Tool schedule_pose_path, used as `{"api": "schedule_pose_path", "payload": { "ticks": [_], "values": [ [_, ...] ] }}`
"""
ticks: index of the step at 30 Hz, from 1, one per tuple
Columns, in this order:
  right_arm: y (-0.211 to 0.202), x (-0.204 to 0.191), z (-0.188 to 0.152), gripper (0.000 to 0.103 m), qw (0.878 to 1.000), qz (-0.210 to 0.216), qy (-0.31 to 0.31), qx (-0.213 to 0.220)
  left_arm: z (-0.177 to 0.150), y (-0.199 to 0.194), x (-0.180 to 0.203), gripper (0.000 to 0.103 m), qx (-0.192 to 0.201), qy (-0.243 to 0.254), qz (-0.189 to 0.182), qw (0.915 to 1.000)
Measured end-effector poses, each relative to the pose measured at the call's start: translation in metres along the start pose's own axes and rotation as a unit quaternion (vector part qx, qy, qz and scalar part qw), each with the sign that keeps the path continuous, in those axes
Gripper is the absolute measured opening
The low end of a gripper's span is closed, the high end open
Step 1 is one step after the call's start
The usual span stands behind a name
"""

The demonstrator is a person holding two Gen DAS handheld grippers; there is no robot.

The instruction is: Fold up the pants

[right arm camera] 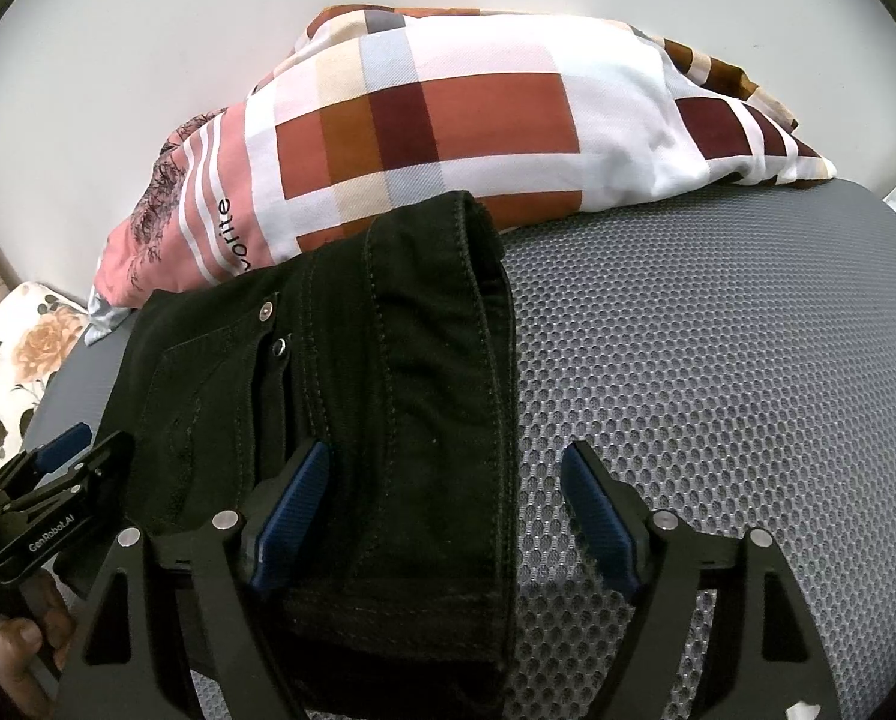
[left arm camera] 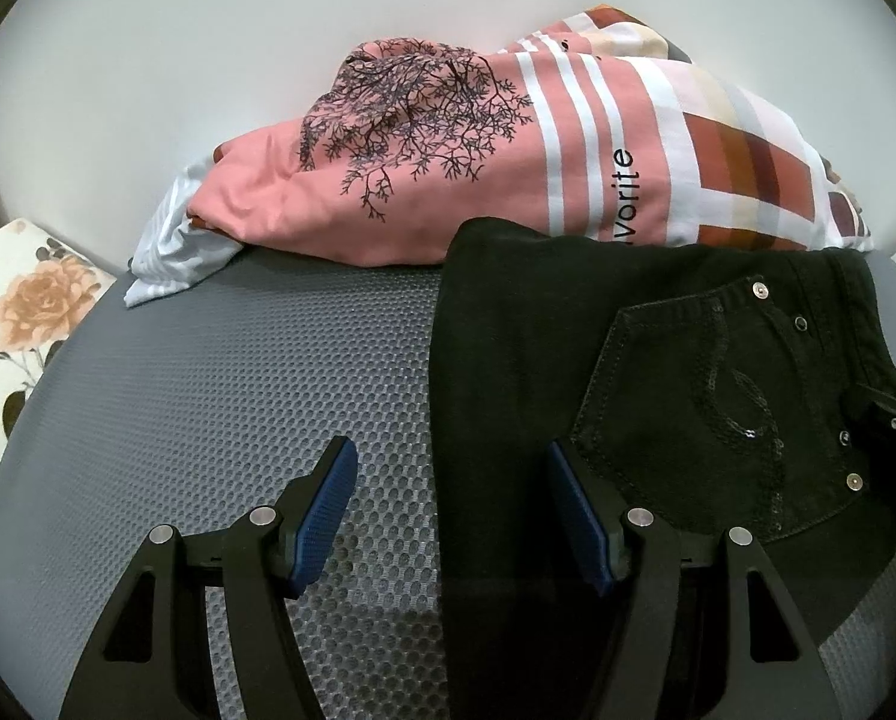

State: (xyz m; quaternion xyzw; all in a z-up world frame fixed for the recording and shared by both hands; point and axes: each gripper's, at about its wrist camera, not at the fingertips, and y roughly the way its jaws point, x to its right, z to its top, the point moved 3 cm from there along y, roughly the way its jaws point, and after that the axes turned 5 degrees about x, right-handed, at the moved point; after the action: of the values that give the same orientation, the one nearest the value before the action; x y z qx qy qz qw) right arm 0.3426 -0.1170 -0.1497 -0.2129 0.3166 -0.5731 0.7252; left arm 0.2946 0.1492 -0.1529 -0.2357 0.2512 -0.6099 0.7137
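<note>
Black folded jeans (left arm camera: 658,360) lie on the grey mesh surface (left arm camera: 237,390), back pocket with sequins and rivets facing up. In the left wrist view my left gripper (left arm camera: 448,480) is open and straddles the jeans' left edge, its right finger over the cloth and its left finger over bare mesh. In the right wrist view my right gripper (right arm camera: 448,480) is open around the right side of the jeans (right arm camera: 387,390), whose seamed right edge lies between the blue pads (right arm camera: 291,504) without being pressed. The left gripper (right arm camera: 63,474) also shows at the jeans' left side, held by a hand.
A pink, striped and plaid pillow (left arm camera: 508,138) lies behind the jeans against a white wall (left arm camera: 207,30); the jeans' far end rests against it. A floral cushion (left arm camera: 21,324) sits at the left edge. Bare mesh (right arm camera: 718,360) extends right of the jeans.
</note>
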Motion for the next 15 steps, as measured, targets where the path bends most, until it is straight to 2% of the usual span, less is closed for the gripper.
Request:
{"api": "schedule_pose_path", "payload": {
  "ticks": [12, 15],
  "values": [
    [0.0002, 0.0004, -0.0007, 0.082, 1.0, -0.008, -0.003, -0.002, 0.0002, -0.0009, 0.0, 0.068, 0.001, 0.003, 0.008, 1.0],
    [-0.0002, -0.0002, -0.0007, 0.085, 1.0, -0.016, -0.004, 0.0, 0.0003, -0.002, 0.0, 0.071, 0.004, 0.003, 0.012, 0.9999]
  ]
}}
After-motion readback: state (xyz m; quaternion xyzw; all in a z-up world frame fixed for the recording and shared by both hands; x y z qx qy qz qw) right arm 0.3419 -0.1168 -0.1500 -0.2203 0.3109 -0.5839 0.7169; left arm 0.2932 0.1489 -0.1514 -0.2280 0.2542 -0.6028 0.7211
